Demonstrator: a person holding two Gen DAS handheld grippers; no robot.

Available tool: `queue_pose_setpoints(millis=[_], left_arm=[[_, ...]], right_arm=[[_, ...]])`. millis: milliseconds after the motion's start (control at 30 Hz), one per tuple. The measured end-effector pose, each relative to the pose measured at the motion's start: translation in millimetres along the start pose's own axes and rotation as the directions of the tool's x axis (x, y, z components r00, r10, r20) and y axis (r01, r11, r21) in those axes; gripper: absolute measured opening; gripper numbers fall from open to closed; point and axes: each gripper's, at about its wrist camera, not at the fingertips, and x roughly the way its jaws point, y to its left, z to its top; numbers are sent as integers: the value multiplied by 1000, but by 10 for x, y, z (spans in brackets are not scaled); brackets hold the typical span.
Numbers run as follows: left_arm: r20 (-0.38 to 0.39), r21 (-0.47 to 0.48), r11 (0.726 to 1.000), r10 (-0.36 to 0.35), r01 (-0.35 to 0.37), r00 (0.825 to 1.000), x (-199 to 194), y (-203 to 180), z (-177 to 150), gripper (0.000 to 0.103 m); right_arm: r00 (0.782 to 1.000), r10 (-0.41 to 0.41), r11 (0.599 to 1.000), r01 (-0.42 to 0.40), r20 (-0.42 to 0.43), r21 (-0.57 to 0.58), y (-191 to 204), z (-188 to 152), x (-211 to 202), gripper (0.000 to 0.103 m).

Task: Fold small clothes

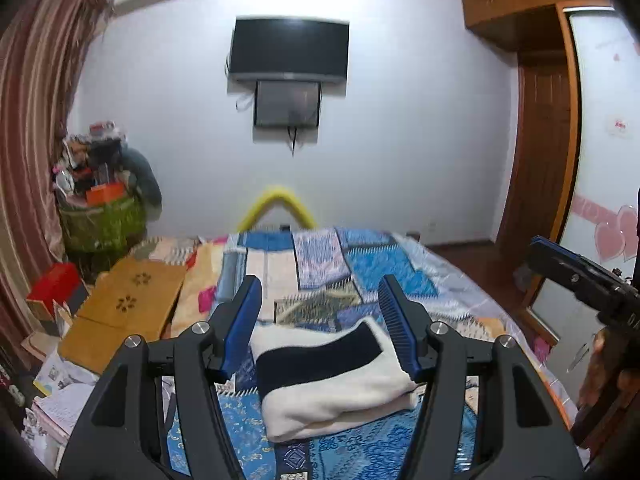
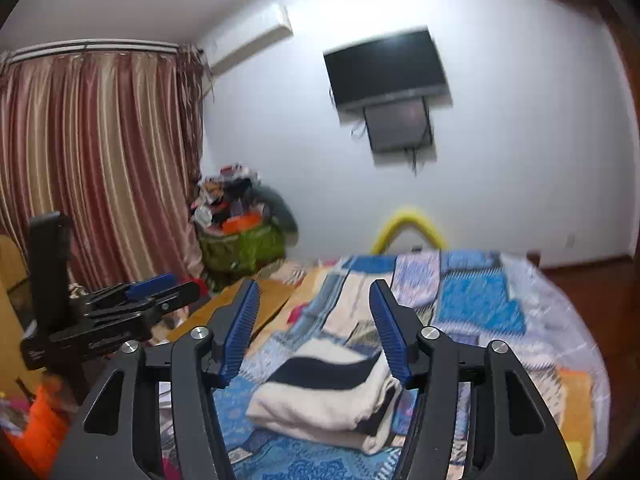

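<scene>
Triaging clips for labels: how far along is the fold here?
Looks done: the cream and navy garment lies folded in a compact stack on the patchwork bedspread. In hand: nothing. The left hand-held gripper and right hand-held gripper are both open, raised above the garment and not touching it. Left: no other unfolded small garment shows on the bed; possibly only moving on to the next item.

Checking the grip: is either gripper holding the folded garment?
No. The white and navy garment lies free on the bed, both sets of jaws open above it.
</scene>
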Motion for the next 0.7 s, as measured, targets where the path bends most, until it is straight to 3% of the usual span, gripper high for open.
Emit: queue_pose_setpoints(millis=[167,300,467,700], left_arm=[[111,-6,999,49,-49,993,-380,-115,-18,67],[133,-2,999,44,-44,990,-455,-152,-40,76],[142,11,998,59,-61,988,-485,-202,-82,95],[133,0,998,56,-57,990,-504,-238,-133,102]], right_arm=[[997,-39,998,41,67,-41,149,-26,-177,72],[995,-66,996,69,74,-48,204,-52,-203,85],[991,-109,993,111,74,-25,154,-76,-199,100],[989,-136,991,136,51,-5,113,-91,-167,103]])
